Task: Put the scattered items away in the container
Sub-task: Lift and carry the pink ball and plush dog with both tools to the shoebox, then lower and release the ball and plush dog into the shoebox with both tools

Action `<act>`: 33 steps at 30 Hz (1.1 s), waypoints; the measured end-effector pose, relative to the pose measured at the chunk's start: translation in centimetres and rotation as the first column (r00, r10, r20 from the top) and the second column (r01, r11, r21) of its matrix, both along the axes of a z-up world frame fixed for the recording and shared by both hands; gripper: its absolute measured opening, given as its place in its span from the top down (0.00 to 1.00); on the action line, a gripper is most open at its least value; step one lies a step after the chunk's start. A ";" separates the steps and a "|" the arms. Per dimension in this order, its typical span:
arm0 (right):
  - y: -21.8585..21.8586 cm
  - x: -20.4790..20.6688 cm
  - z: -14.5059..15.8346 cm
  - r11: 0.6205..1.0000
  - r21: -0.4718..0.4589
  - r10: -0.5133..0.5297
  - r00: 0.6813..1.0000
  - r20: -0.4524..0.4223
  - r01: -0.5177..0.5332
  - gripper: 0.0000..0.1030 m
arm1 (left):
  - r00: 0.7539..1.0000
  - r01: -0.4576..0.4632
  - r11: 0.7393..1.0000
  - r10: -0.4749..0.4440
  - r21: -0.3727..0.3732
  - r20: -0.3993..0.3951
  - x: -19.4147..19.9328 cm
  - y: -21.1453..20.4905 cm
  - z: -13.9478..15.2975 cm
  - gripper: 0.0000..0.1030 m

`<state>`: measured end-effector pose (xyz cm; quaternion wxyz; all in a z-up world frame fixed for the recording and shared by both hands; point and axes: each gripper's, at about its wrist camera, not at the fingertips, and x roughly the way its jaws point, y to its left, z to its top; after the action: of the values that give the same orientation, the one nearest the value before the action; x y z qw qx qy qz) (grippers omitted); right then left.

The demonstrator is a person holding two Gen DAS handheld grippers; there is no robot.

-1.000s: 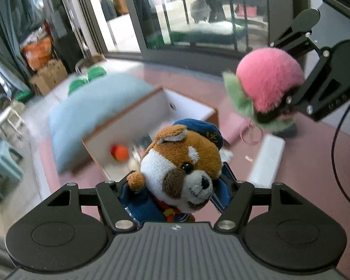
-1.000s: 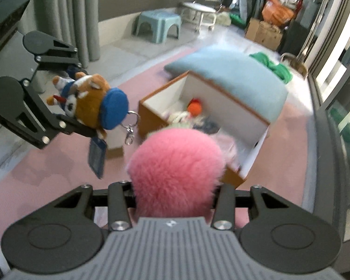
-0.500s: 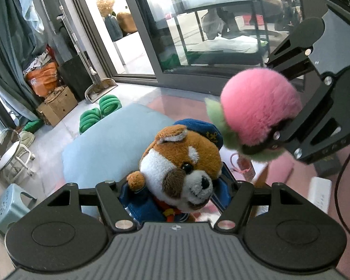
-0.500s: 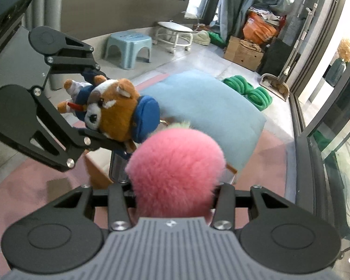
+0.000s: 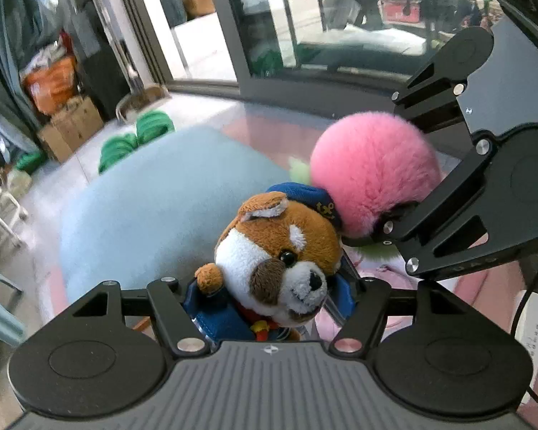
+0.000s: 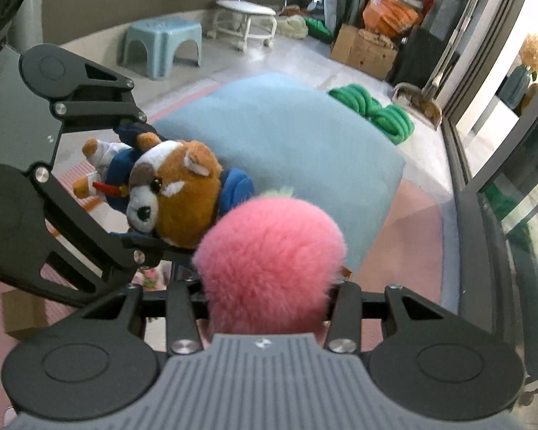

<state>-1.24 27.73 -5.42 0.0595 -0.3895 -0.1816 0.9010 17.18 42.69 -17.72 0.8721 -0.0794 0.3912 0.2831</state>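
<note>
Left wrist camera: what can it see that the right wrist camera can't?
Only the left wrist view shows the glass door and the anchor on the plush dog's blue cap. Only the right wrist view shows the blue stool whole and the white stool. Both show the dog in the left gripper, the pink fluffy ball in the right gripper, and the blue cushion.

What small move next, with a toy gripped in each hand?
Probably lower both grippers, without opening them. The left gripper is shut on the dog, the right gripper on the pink ball. The toys almost touch and are held above the blue cushion. No box shows clearly beneath them, so releasing now looks premature.
</note>
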 end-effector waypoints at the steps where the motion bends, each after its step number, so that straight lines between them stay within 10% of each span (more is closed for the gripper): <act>1: 0.5 -0.7 -0.6 1.000 -0.001 -0.003 1.000 0.010 0.003 0.55 | 1.000 -0.007 1.000 0.007 -0.017 0.001 0.1 0.5 -0.6 0.23; 33: 5.9 -8.6 -11.0 0.995 0.089 0.011 0.965 0.263 -0.036 0.54 | 0.990 -0.077 0.986 0.058 -0.148 -0.130 4.7 3.9 -10.7 0.22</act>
<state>-9.81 33.61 -16.45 0.0424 -0.4998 -0.2340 0.8329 21.91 46.60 -28.41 0.8271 -0.1411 0.4628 0.2862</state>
